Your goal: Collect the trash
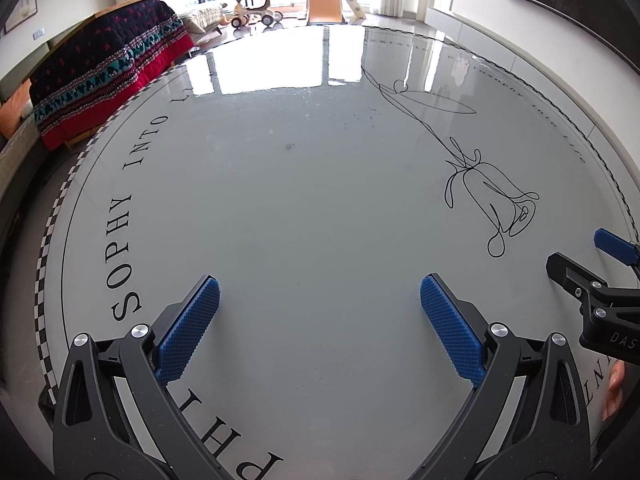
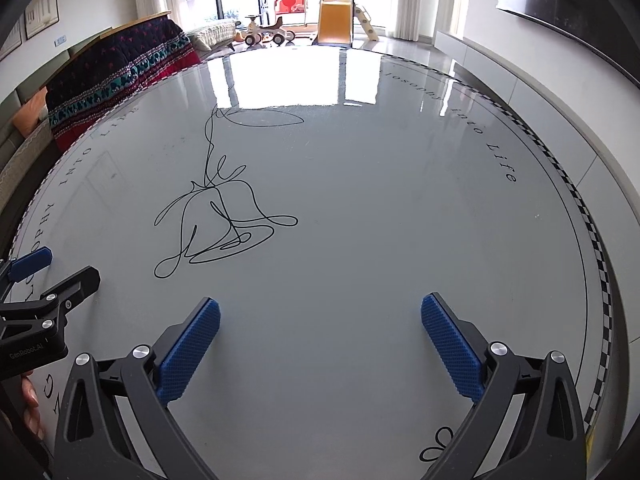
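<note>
- Glossy and grey, the round table top (image 1: 312, 208) fills both wrist views, printed with a line-drawn flower (image 2: 218, 220), ringed lettering and a checkered rim band (image 2: 600, 264).
- Trash, the thing the task is after, shows in neither view; only a tiny dark speck (image 1: 289, 146) sits near the middle of the surface, too small to identify.
- Left gripper (image 1: 320, 328) hangs just over the near part of the table, blue pads spread wide with nothing between them.
- Right gripper (image 2: 320, 332) hangs likewise, fingers wide apart and empty, just beside its partner; each shows at the edge of the other's view.
- Risk, as I judge it: the two tools sit close side by side, so a sideways sweep could knock them together.
- Glare from the windows (image 2: 288, 84) washes out the far half, and a pale scrap there could be missed.
- Pressing pads onto the slick top could scuff it or make them skid.
- Open room lies ahead and to the outer sides; beyond the far rim stand a quilt-draped piece of furniture (image 1: 108, 72), a ride-on toy (image 2: 266, 34) and a child's slide (image 2: 336, 20), all well apart from the grippers.
</note>
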### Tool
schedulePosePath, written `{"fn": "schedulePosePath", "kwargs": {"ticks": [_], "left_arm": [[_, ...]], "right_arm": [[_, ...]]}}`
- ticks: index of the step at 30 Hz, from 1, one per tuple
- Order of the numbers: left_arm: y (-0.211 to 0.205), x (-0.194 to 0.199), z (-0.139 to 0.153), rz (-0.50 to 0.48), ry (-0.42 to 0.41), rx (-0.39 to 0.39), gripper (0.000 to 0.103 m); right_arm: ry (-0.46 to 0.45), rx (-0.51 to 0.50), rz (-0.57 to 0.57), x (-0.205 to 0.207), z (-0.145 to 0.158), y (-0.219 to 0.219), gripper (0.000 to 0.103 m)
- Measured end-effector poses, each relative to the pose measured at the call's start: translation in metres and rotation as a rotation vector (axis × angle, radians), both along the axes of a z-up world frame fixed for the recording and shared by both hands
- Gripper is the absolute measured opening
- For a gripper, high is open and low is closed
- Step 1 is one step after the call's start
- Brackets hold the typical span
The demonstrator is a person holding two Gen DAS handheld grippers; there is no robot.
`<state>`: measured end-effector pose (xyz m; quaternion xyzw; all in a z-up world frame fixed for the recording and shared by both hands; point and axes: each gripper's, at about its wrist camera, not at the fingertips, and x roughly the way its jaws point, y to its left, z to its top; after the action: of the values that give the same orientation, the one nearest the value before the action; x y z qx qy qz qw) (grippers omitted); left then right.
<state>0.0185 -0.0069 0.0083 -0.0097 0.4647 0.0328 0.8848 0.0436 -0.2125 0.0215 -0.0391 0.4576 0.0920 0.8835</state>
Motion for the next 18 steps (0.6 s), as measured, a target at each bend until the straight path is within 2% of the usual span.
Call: {"fn": "schedulePosePath", "kwargs": {"ticks": [18], "left_arm": [[0.0007,0.0013,0.0002,0.000,0.000,0.000,0.097]], "right_arm": [[0.000,0.000,0.000,0.0003,0.0008,0.0008,0.100]]}}
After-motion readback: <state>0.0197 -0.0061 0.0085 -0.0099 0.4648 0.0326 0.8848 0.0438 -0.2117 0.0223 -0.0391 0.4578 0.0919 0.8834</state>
